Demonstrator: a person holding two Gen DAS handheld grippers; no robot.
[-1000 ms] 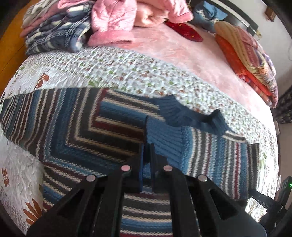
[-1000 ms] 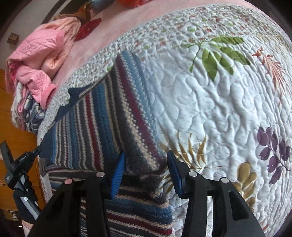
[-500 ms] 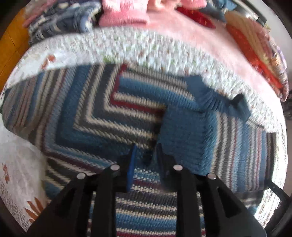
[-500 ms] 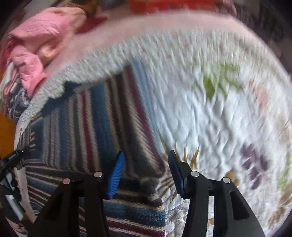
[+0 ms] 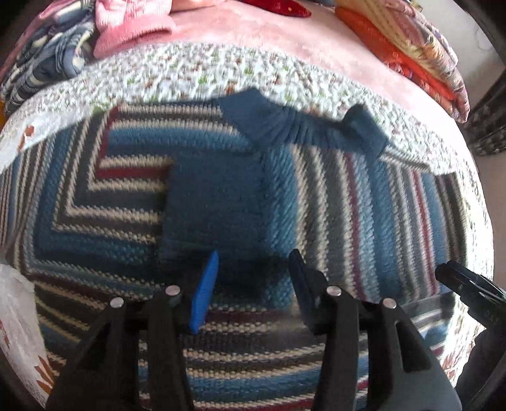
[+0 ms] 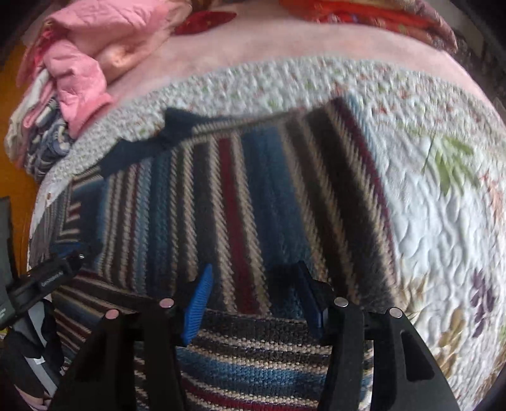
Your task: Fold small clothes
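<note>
Jaws of the left gripper [image 5: 253,275] stood wide apart, holding nothing, poised just above the striped sweater [image 5: 221,202]. Jaws of the right gripper [image 6: 253,284] were likewise spread wide and empty over the same garment.

The sweater lay flat on the floral quilt [image 5: 196,66], occupying the centre of both views, with its dark blue collar [image 5: 303,126] toward 12 o'clock in the left wrist view. One sleeve [image 5: 218,202] lay folded across the body at centre. Nothing lay between either gripper and the knit.

At 10 to 11 o'clock in the left wrist view sat a pile of clothes [image 5: 63,44], pink and plaid items together. At 1 o'clock lay folded bedding [image 5: 411,47] in orange and patterned cloth. A red item [image 5: 281,6] rested at 12 o'clock; its kind could not be determined.

The quilt covered a bed with a pink blanket [image 5: 284,41] beyond it. Motion blur softened both views.
</note>
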